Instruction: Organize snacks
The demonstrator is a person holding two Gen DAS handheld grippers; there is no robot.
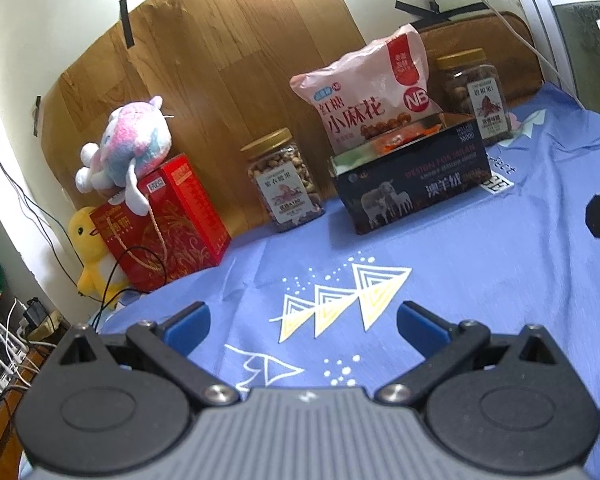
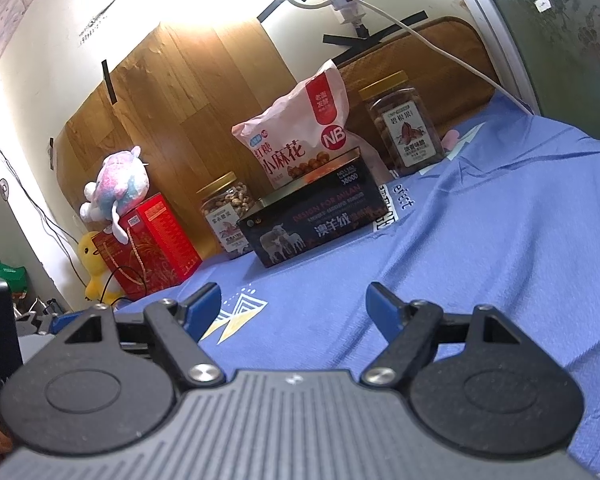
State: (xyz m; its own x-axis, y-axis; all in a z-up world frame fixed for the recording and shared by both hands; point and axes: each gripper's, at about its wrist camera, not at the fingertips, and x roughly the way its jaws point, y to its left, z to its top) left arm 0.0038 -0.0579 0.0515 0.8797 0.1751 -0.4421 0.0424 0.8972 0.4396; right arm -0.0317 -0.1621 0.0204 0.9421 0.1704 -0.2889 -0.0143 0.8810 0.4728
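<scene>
Pink crinkly snack bag (image 1: 364, 92) stands leaning inside the dark open-top tin box (image 1: 412, 184) on the blue printed cloth (image 1: 460, 280); gold-lidded clear nut jar (image 1: 284, 180) just left of the box, a second gold-lidded jar (image 1: 476, 96) behind its right end; red carton (image 1: 172, 220) further left. Left gripper (image 1: 302, 320) and right gripper (image 2: 294, 308) both spread wide, empty, well short of the box; risk: the tall bag looks top-heavy, a nudge could tip it out, and the round jars could slip from the pads.

Blue cloth (image 1: 480, 280) printed with white and yellow triangles (dots alongside). Pink bag (image 1: 364, 92), red panel, at upper centre. Dark box (image 1: 412, 184), sheep picture. Gold lids noted on two clear jars (image 1: 284, 180) (image 1: 476, 96). Red box (image 1: 168, 224), gold scrollwork, at left; pink-blue plush (image 1: 132, 144) above, yellow plush (image 1: 90, 256) beside.
</scene>
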